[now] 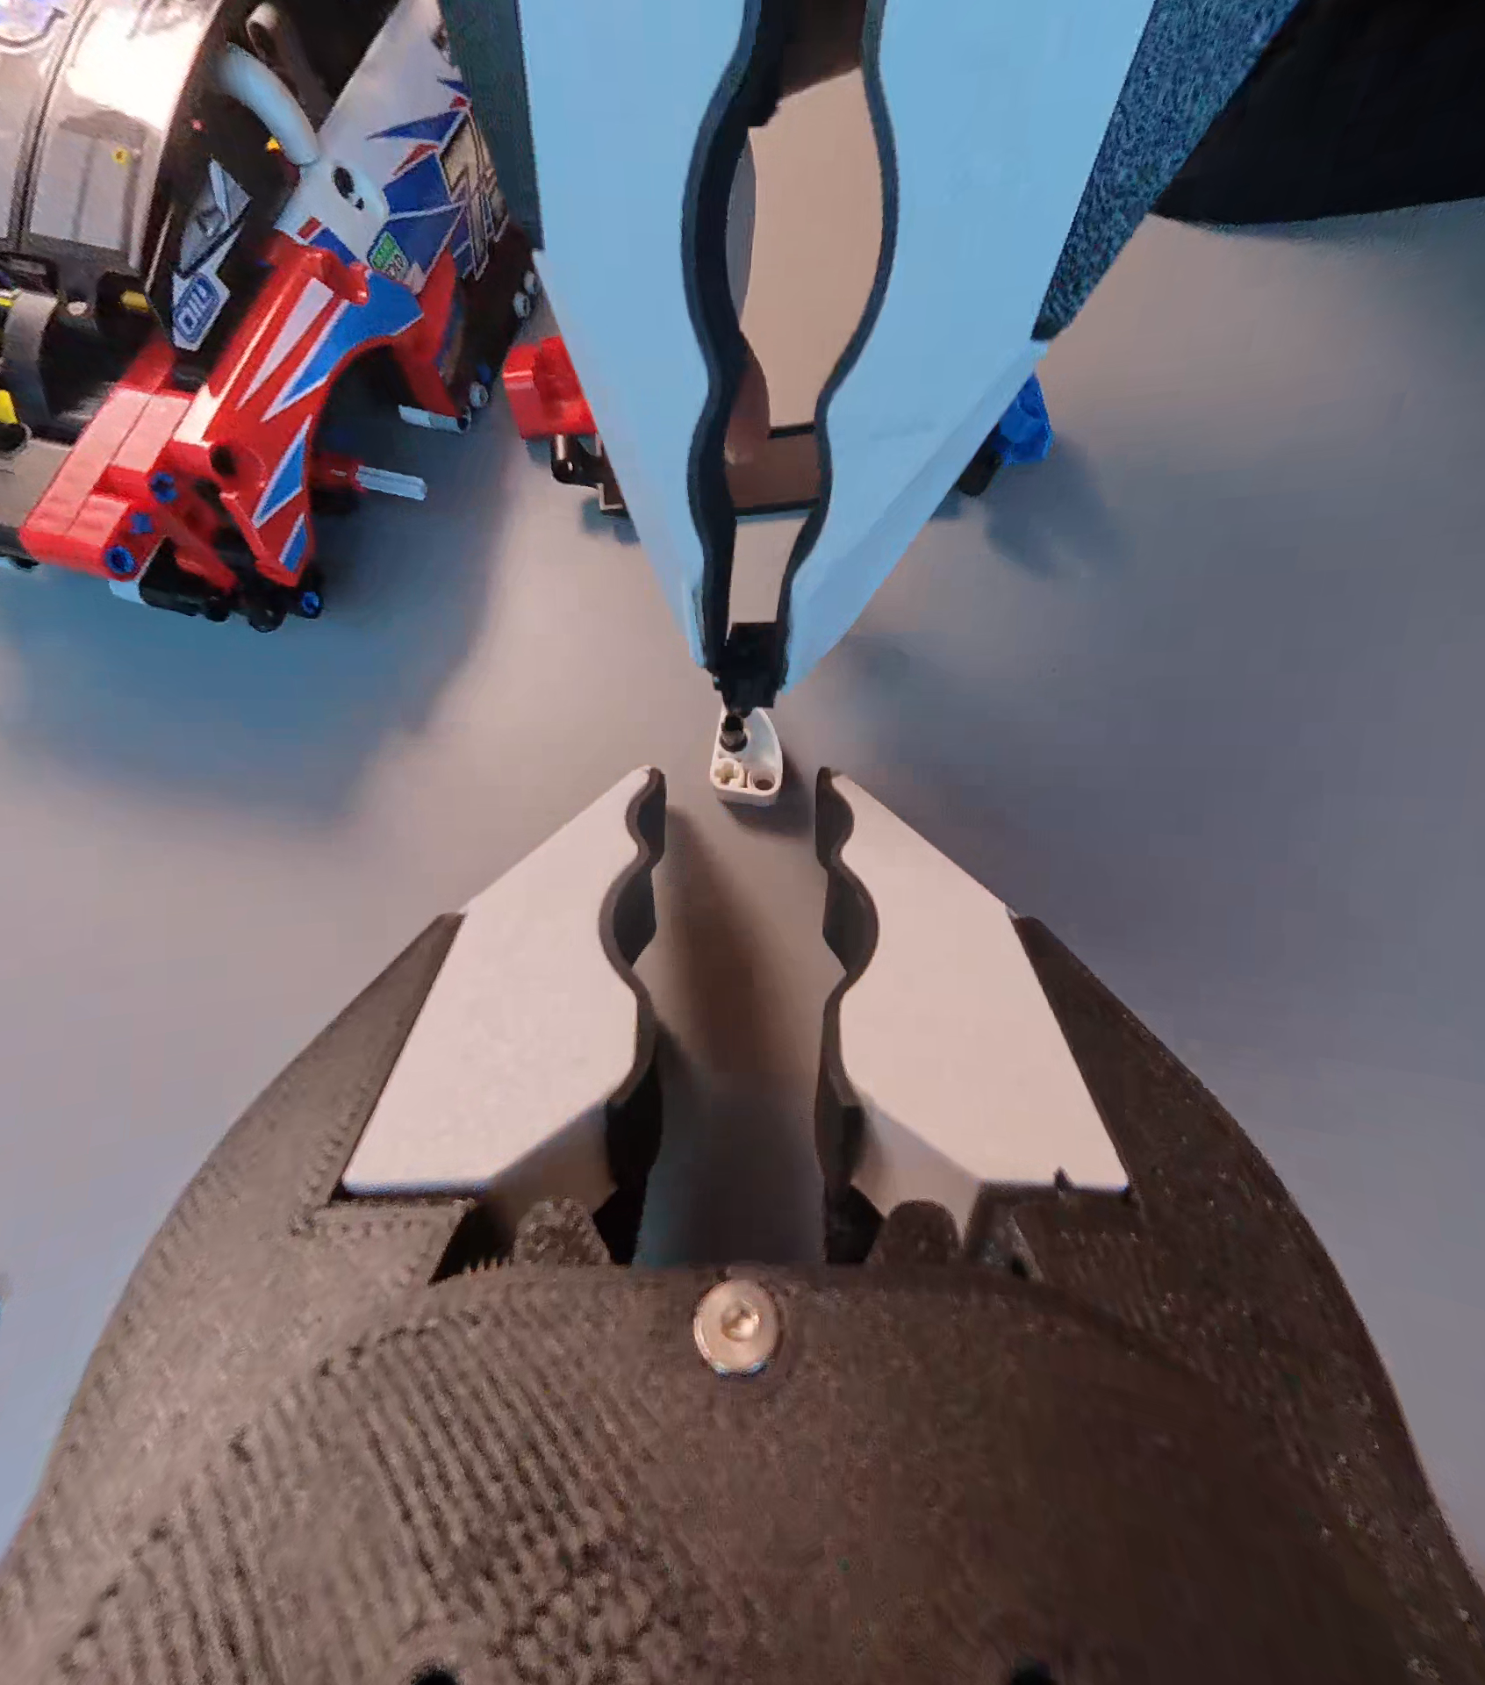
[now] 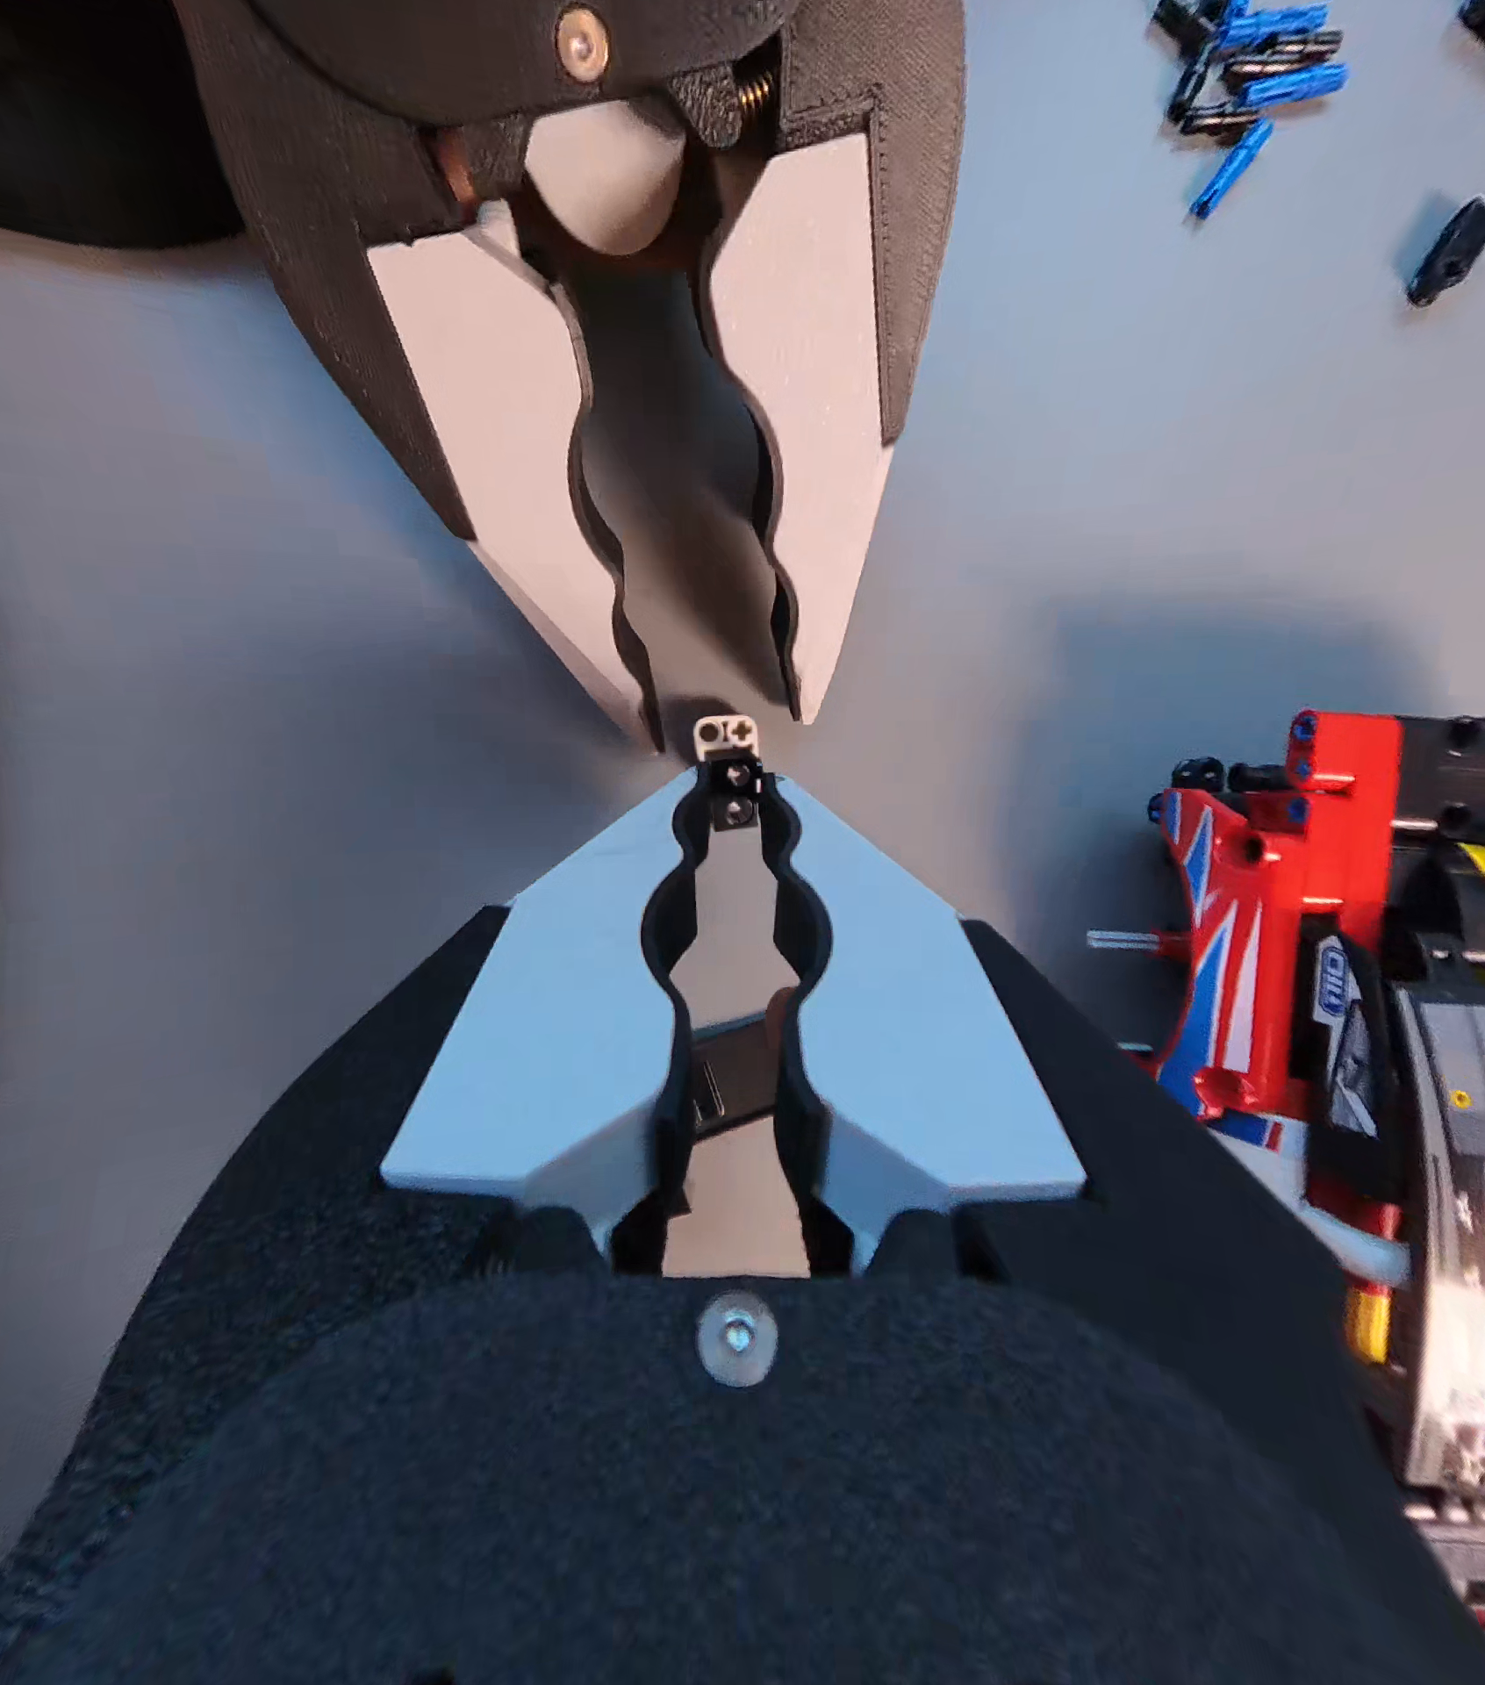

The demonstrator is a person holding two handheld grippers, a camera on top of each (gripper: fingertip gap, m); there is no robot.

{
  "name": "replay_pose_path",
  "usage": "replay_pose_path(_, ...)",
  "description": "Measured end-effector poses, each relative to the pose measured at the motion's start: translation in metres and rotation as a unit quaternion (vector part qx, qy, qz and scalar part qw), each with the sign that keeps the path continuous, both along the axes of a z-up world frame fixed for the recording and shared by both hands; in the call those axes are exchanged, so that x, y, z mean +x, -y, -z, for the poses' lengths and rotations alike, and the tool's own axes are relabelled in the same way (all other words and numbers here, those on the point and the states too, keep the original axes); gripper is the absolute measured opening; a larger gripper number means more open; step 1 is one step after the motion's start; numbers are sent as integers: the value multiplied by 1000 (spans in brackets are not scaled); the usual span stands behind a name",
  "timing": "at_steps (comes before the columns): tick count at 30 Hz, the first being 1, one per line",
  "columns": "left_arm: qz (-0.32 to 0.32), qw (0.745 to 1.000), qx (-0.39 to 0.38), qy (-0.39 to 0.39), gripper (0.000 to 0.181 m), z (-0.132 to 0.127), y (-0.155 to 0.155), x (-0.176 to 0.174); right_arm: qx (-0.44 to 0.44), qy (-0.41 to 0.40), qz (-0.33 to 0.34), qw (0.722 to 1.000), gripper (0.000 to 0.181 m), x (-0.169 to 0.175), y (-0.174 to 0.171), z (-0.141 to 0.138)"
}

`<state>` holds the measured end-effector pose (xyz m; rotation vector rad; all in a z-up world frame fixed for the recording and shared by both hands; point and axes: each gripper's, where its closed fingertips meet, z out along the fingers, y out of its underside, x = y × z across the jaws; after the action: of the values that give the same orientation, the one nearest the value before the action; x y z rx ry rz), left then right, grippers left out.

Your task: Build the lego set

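Holding a small black piece tight at its tips, the right hand-held gripper points at the left hand-held gripper. A little white piece is stuck on the end of the black piece, just above the grey surface. The left one is open and holds nothing, with its tips on both sides of the white piece. The red, white and blue lego car sits off to the side.

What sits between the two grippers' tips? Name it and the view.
A small white connector piece, pinned to the black piece that the right gripper holds; the left gripper stands open just short of it. Both wrist views show it.
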<state>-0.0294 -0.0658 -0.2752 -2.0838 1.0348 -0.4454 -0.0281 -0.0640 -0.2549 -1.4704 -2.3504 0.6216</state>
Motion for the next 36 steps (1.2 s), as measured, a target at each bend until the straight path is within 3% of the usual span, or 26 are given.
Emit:
replay_pose_path(1,2,1000,3,-4,29,1,0,1,7,4,2,1000,7,-1,-1,2)
replay_pose_path(8,1,1000,18,-14,14,1,-2,2,14,30,16,999,7,-4,-4,9)
replay_pose_path(23,2,1000,23,-14,13,1,-2,3,63,33,20,997,7,-5,-4,11)
replay_pose_path(28,6,1000,19,-14,13,1,-1,6,108,27,-13,994,7,-2,-2,17)
replay_pose_path(36,11,1000,21,-11,14,1,-1,5,52,25,5,998,8,-2,-2,17)
